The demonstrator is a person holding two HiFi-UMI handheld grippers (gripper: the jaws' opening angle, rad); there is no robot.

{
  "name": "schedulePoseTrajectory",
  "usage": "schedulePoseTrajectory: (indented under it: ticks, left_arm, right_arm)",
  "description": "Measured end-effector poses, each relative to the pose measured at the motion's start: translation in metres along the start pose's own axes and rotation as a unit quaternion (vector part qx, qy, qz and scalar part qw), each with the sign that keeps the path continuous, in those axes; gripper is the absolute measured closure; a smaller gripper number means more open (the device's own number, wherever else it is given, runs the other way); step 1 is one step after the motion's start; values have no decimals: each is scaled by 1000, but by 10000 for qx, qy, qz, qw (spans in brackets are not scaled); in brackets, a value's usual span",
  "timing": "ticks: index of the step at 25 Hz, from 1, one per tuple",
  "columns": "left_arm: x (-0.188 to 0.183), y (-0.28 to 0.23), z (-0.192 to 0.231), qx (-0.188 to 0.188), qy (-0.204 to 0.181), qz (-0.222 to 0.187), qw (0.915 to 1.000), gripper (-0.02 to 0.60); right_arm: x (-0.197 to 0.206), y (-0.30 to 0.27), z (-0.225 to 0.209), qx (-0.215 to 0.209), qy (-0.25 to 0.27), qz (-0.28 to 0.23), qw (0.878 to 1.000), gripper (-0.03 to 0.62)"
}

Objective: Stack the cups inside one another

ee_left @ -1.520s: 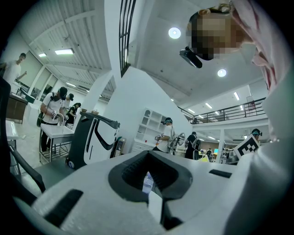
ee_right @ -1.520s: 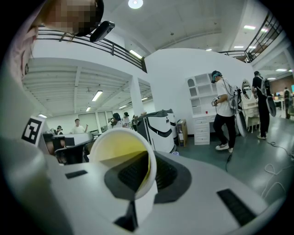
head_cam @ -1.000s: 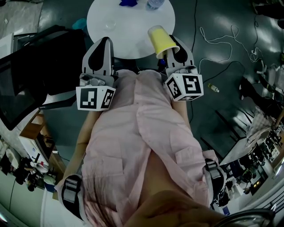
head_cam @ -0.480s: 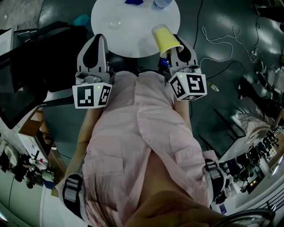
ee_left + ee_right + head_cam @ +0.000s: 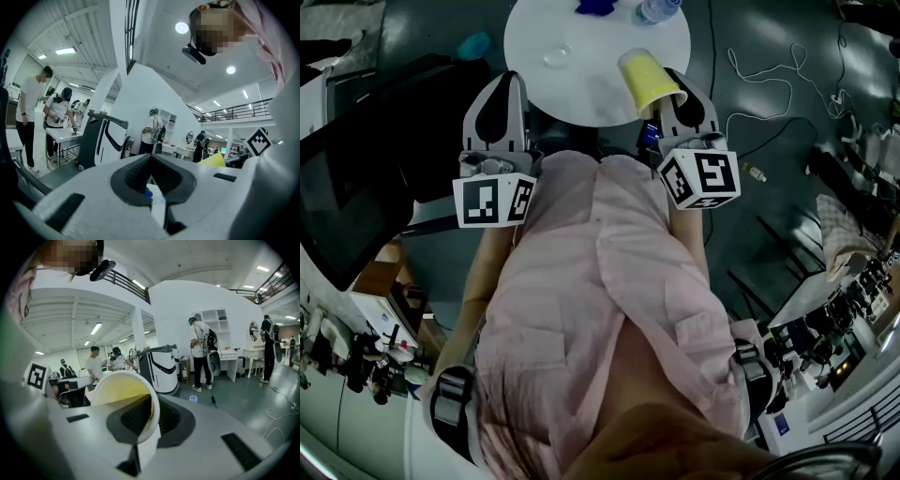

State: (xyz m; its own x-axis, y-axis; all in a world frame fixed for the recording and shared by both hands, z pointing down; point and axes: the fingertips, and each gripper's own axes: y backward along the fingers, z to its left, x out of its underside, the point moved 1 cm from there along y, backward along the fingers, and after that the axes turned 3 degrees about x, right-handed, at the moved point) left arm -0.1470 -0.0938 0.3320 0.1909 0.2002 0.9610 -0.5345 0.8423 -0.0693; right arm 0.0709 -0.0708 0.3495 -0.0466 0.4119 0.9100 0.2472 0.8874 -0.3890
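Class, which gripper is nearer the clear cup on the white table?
Left. The left gripper sits at the near edge of the table, just left of the clear cup; the right gripper, clamping a yellow cup, is farther off on the cup's other side.

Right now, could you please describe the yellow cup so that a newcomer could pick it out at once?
Find the round white table at the top of the head view. At its near right edge, the right gripper's jaws are shut on the wall of the yellow cup. It alone is opaque and yellow; the clear cup on the table is see-through.
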Motion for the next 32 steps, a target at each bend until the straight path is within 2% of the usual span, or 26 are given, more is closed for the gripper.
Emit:
schedulePoseTrajectory:
  ticks: [8,18,32]
  left_arm:
    - [2,-10,9,171,86,63,9998,566]
    - [-3,-10,29,53,61,57,10000,566]
    - [-2,-13,35,122,170,134,9997,566]
  right_arm:
    - [1,-15,3,94,32,130,9999,556]
    - [2,-57,20,-214,175,273,9992,556]
    - [35,-93,31,-390,325,778,9957,556]
